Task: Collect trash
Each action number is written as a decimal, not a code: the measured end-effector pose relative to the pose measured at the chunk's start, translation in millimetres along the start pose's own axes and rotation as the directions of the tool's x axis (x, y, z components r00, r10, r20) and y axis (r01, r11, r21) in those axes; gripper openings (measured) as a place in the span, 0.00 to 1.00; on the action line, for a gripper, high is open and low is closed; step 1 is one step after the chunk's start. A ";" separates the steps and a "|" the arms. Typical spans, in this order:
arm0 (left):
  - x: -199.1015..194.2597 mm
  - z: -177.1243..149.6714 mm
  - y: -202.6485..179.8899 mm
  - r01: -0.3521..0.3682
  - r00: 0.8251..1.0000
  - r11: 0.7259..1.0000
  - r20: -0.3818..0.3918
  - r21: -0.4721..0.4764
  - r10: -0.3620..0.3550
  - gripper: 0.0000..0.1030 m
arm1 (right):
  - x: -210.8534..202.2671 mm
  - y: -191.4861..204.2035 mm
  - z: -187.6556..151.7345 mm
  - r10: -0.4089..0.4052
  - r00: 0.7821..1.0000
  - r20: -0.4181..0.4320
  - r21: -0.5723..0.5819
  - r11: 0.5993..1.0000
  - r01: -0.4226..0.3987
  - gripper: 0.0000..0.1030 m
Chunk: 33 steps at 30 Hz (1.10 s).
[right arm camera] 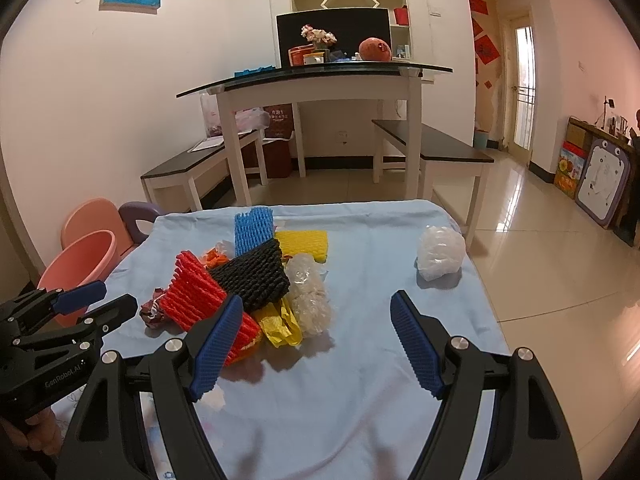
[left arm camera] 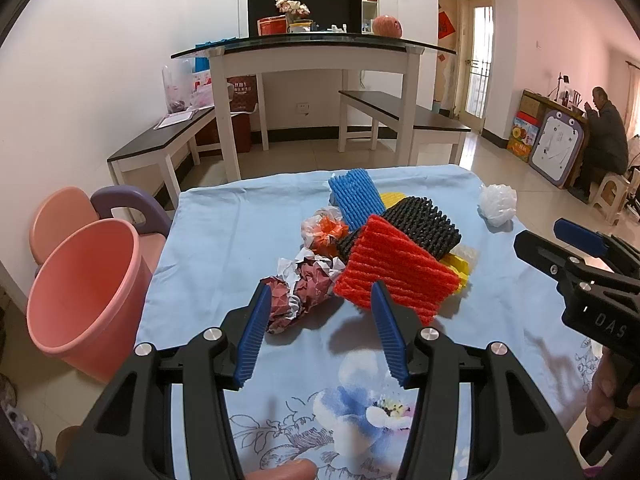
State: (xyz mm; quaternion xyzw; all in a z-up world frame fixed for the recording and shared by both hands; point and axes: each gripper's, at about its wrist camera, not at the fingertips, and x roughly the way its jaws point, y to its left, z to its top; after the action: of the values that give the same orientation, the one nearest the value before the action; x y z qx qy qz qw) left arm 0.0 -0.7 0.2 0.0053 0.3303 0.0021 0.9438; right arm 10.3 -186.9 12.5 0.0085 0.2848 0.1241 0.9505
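We've got the pink bin [left arm camera: 80, 280] off the table's [left arm camera: 224, 240] left edge, the trash pile [left arm camera: 384, 248] mid-table, and both the left gripper [left arm camera: 320, 328] and right gripper [right arm camera: 320, 344] wide open holding nothing, so a sloppy pinch could snag the cloth too.

even indoor light, fairly bright; daylight enters through the glazed balcony door [right arm camera: 524, 88] at right. glare streaks on the glossy beige floor tiles [right arm camera: 552, 264]. soft shadows on the light blue tablecloth [left arm camera: 224, 240]. strong fisheye bending, dark corners. focus sharp throughout.
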 end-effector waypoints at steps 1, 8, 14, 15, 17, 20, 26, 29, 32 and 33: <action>0.0 0.0 -0.1 0.000 1.000 1.000 0.000 0.001 0.000 0.51 | -0.6 0.1 -0.3 0.000 1.000 0.001 0.001 1.000 0.000 0.73; -0.8 0.2 1.0 -0.005 1.000 1.000 0.002 0.002 0.005 0.51 | -2.7 -3.0 -0.6 0.001 1.000 0.005 0.009 1.000 -0.001 0.73; -0.1 -0.4 3.8 -0.005 1.000 1.000 0.002 0.003 0.005 0.51 | -4.1 -4.0 -0.4 0.001 1.000 0.007 0.010 1.000 -0.001 0.73; -0.2 -0.4 3.3 -0.006 1.000 1.000 0.002 0.004 0.006 0.51 | -4.6 -4.2 -0.5 0.001 1.000 0.008 0.010 1.000 -0.001 0.73; -0.2 -0.4 3.2 -0.007 1.000 1.000 0.003 0.004 0.007 0.51 | -4.6 -4.2 -0.4 0.002 1.000 0.008 0.010 1.000 -0.002 0.73; -0.3 -0.3 3.4 -0.008 1.000 1.000 0.002 0.003 0.008 0.51 | -5.0 -4.5 -0.4 0.001 1.000 0.008 0.010 1.000 -0.001 0.73; -1.2 -2.3 5.5 -0.010 1.000 1.000 0.004 0.005 0.010 0.51 | -5.0 -4.6 -0.5 0.002 1.000 0.009 0.010 1.000 -0.002 0.73; -1.2 -2.3 5.1 -0.010 1.000 1.000 0.003 0.006 0.010 0.51 | -4.9 -4.9 -0.6 0.002 1.000 0.008 0.012 1.000 -0.002 0.73; -1.3 -2.4 5.0 -0.010 1.000 1.000 0.003 0.006 0.010 0.51 | -5.0 -4.8 -0.9 0.001 1.000 0.009 0.010 1.000 -0.001 0.73; -1.3 -2.5 5.0 -0.010 1.000 1.000 0.003 0.006 0.010 0.51 | -5.0 -5.0 -0.9 0.002 1.000 0.009 0.010 1.000 -0.002 0.73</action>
State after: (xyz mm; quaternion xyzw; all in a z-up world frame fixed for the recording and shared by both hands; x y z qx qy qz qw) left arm -2.6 4.3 -0.9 0.0098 0.3289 0.0060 0.9443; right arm 6.9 -193.0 14.0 0.0141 0.2813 0.1234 0.9515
